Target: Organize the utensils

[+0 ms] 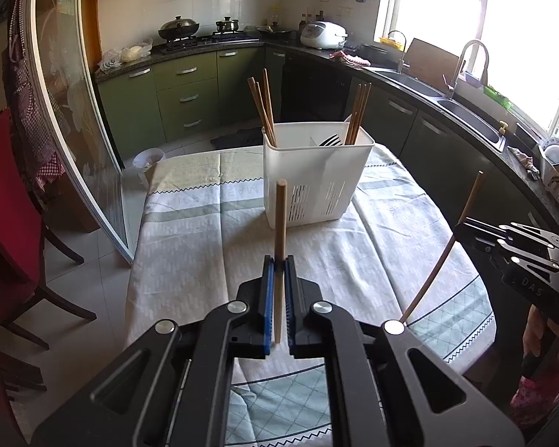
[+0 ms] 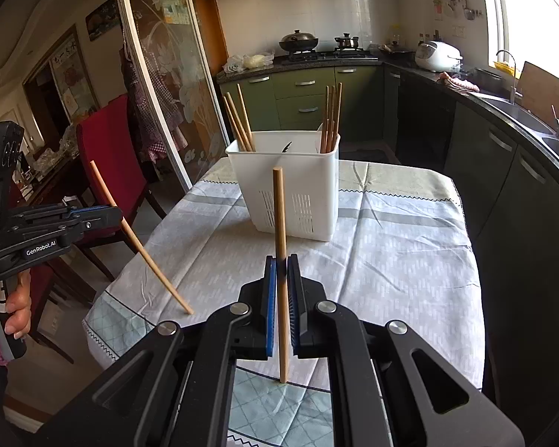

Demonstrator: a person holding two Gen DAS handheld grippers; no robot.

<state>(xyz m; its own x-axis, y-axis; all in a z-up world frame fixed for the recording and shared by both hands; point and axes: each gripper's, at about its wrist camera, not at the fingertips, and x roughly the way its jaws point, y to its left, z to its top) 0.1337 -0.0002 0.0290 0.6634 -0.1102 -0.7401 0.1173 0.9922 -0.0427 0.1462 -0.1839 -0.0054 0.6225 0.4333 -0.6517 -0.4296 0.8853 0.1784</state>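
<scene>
Left gripper (image 1: pixel 279 260) clamped on upright chopstick (image 1: pixel 279 231); right gripper (image 2: pixel 281 260) clamped on another chopstick (image 2: pixel 280 223). White caddy (image 1: pixel 316 182) beyond both.

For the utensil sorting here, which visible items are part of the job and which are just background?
Part of the job:
- chopstick clamped in the left hand-held gripper
- chopstick clamped in the right hand-held gripper
- white caddy holding chopsticks and a fork

Background:
- wok
- rice cooker
- red chair
- sink
</scene>
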